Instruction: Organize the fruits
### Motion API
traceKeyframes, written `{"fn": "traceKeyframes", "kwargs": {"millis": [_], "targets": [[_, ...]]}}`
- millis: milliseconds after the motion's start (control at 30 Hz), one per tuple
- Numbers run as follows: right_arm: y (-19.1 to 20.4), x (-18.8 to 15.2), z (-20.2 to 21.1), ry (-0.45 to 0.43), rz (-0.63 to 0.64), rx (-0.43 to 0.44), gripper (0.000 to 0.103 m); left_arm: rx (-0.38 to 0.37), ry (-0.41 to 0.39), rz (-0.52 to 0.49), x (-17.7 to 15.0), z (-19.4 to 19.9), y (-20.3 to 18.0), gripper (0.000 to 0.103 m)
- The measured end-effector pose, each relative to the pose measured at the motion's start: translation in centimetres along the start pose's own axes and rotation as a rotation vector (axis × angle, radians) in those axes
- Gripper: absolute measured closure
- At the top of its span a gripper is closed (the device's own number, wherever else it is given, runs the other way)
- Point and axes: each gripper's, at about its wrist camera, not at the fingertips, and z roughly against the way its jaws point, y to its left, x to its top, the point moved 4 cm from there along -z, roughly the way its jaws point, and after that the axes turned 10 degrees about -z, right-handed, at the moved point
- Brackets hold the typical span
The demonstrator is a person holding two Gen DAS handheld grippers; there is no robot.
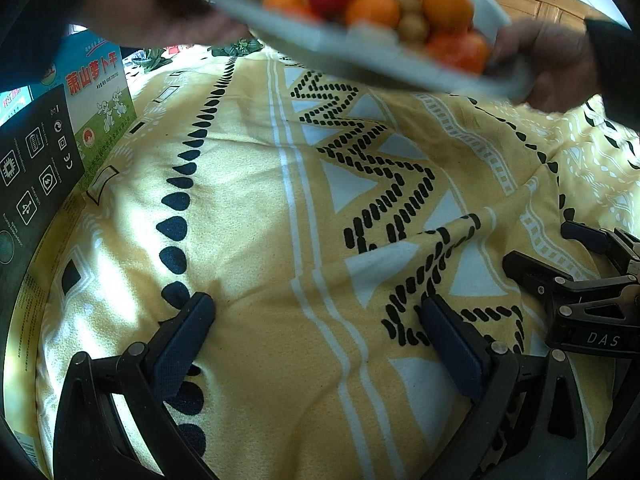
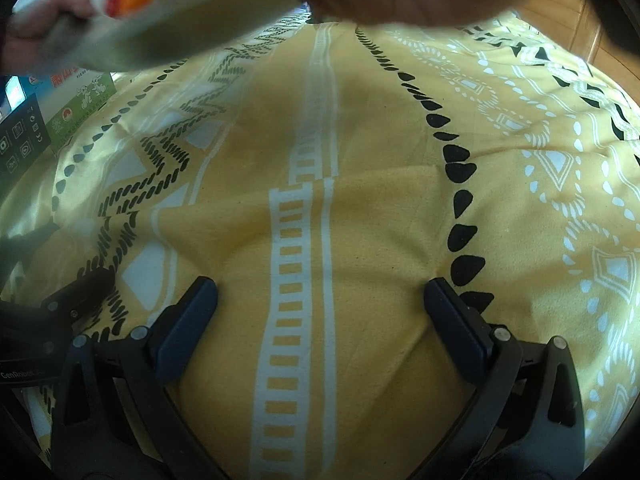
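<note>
Two bare hands hold a white tray [image 1: 360, 48] tilted above the far end of the yellow patterned cloth [image 1: 248, 208]. It carries several fruits [image 1: 372, 8]: orange, red and small pale green ones. The tray also shows blurred in the right wrist view [image 2: 160, 20], top left. My left gripper [image 1: 316, 312] is open and empty, low over the cloth. My right gripper [image 2: 320, 296] is open and empty over the cloth; it also shows in the left wrist view [image 1: 560, 264] at the right.
A green and white printed box [image 1: 100, 100] and a black box with white icons [image 1: 36, 168] stand at the left edge of the cloth. The cloth [image 2: 360, 140] is wrinkled. A wooden floor [image 2: 560, 8] shows at the far right.
</note>
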Motion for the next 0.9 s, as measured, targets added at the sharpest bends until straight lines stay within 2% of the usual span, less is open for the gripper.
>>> {"fn": "traceKeyframes", "kwargs": {"millis": [900], "targets": [[-0.03,-0.03,-0.05,0.000,0.000,0.000,0.000,0.000,0.000,-0.001,-0.07,0.22,0.06,0.000]]}}
